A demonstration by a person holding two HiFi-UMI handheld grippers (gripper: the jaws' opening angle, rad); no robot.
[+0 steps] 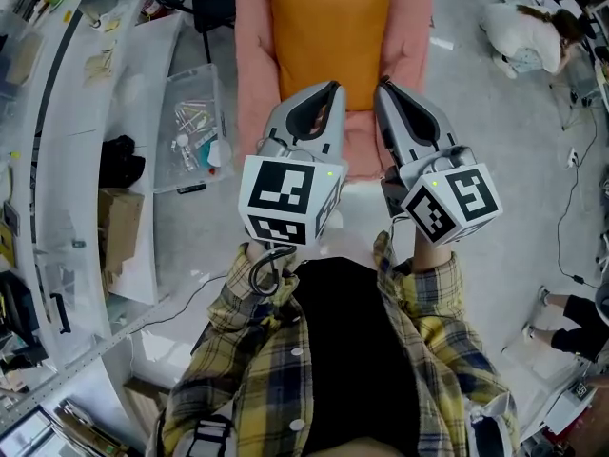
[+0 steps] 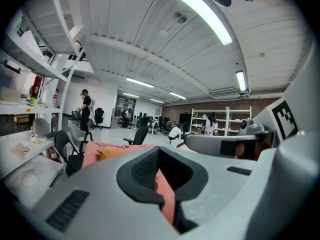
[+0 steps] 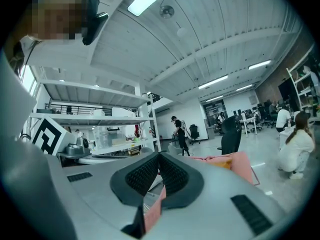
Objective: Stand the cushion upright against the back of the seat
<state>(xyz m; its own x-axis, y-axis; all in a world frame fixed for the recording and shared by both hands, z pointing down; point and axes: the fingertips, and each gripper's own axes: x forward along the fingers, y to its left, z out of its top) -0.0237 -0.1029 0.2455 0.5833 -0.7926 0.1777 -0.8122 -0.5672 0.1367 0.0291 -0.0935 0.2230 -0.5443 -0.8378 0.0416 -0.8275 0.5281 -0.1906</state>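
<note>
left gripper (image 1: 333,86): jaws closed, empty
right gripper (image 1: 381,87): jaws closed, empty
risk: cushion (image 1: 328,41) unheld, could slump forward off the seat (image 1: 252,65) back

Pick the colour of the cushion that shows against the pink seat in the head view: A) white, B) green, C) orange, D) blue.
C: the cushion framed by the pink seat is plainly orange.

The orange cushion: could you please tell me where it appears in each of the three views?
Head view: cushion at top centre.
Left gripper view: cushion low on the left.
Right gripper view: cushion low, right of centre.
Shared landmark: the pink seat that it rests on.
</note>
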